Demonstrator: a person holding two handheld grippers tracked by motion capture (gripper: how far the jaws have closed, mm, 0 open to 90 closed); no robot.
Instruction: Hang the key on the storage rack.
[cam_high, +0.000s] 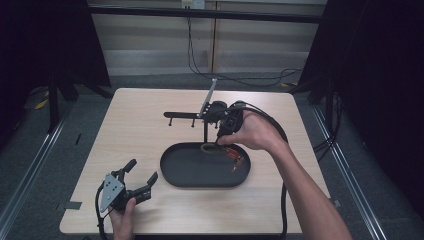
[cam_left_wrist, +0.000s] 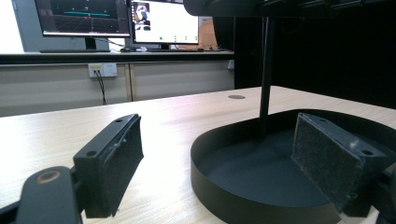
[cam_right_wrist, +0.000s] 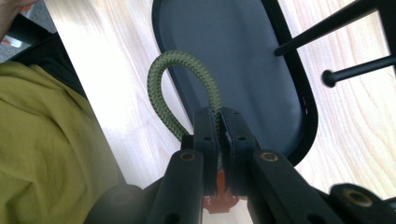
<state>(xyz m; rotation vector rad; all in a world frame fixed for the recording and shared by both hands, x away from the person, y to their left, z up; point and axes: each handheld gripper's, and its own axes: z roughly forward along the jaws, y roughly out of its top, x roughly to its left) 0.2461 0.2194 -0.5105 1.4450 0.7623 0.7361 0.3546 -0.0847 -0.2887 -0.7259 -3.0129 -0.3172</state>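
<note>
A green braided rope loop (cam_right_wrist: 161, 84) sticks out past the tips of my right gripper (cam_right_wrist: 219, 114), whose jaws are shut on it. An orange piece (cam_right_wrist: 217, 203) shows just under the jaws. In the high view my right gripper (cam_high: 221, 141) points down over the far rim of a black oval tray (cam_high: 170, 172), with the rope loop (cam_high: 206, 148) at that rim and orange-red bits (cam_high: 236, 159) lying in the tray. My left gripper (cam_high: 143, 170) rests open on the table left of the tray, with nothing between its pads (cam_left_wrist: 119, 163).
A black stand (cam_high: 205, 125) with a horizontal bar of pegs rises from the tray's far side; its pole (cam_left_wrist: 265, 70) and pegs (cam_right_wrist: 327, 32) are close to the right gripper. A yellow-green sleeve (cam_right_wrist: 42, 140) is at the left. Bare wooden table (cam_high: 135, 130) surrounds the tray.
</note>
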